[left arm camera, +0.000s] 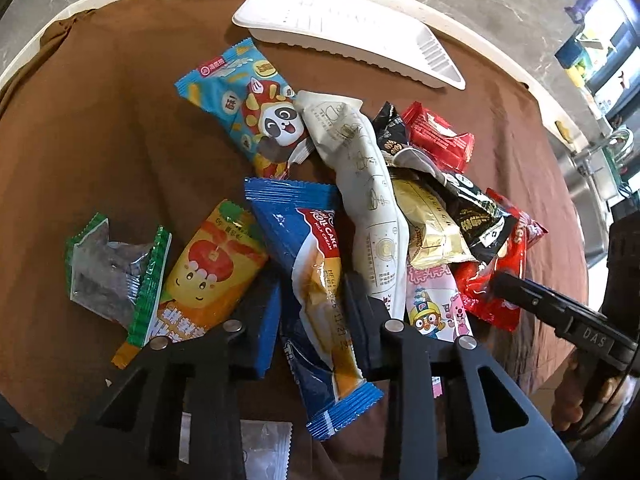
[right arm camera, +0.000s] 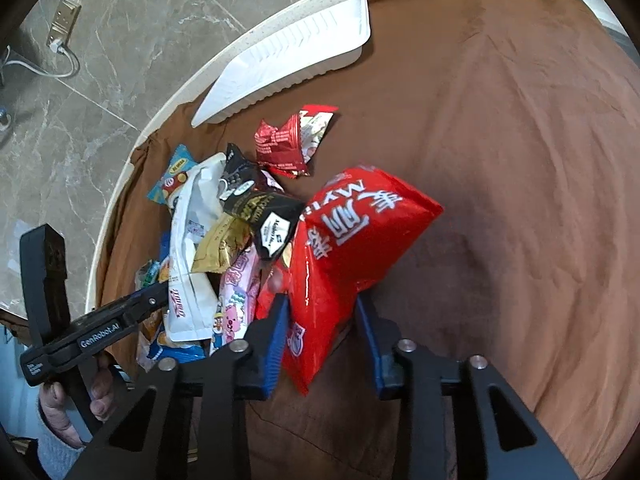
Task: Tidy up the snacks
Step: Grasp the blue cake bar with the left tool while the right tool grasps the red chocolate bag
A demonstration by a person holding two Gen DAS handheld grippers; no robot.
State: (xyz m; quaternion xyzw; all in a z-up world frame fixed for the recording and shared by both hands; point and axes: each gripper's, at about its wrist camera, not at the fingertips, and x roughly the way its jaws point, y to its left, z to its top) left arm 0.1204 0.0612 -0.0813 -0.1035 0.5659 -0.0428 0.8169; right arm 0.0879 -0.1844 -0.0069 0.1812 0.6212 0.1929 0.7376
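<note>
A pile of snack packets lies on a brown cloth (left arm camera: 120,128). My left gripper (left arm camera: 316,284) has its fingers either side of a blue roll cake packet (left arm camera: 316,256) and looks shut on it. Beside it lie an orange packet (left arm camera: 204,268), a green-edged clear packet (left arm camera: 112,268), a panda packet (left arm camera: 248,108) and a long white packet (left arm camera: 364,184). My right gripper (right arm camera: 322,300) is shut on a big red packet (right arm camera: 352,232) and holds it above the cloth. The white tray (left arm camera: 344,28) lies at the far table edge, also in the right wrist view (right arm camera: 288,60).
A black packet (right arm camera: 260,208), a gold one (right arm camera: 220,244), a pink one (right arm camera: 236,300) and a small red one (right arm camera: 292,140) lie in the pile. The round table's cream rim (right arm camera: 120,184) borders a grey tiled floor (right arm camera: 120,40). Bare cloth (right arm camera: 520,160) spreads to the right.
</note>
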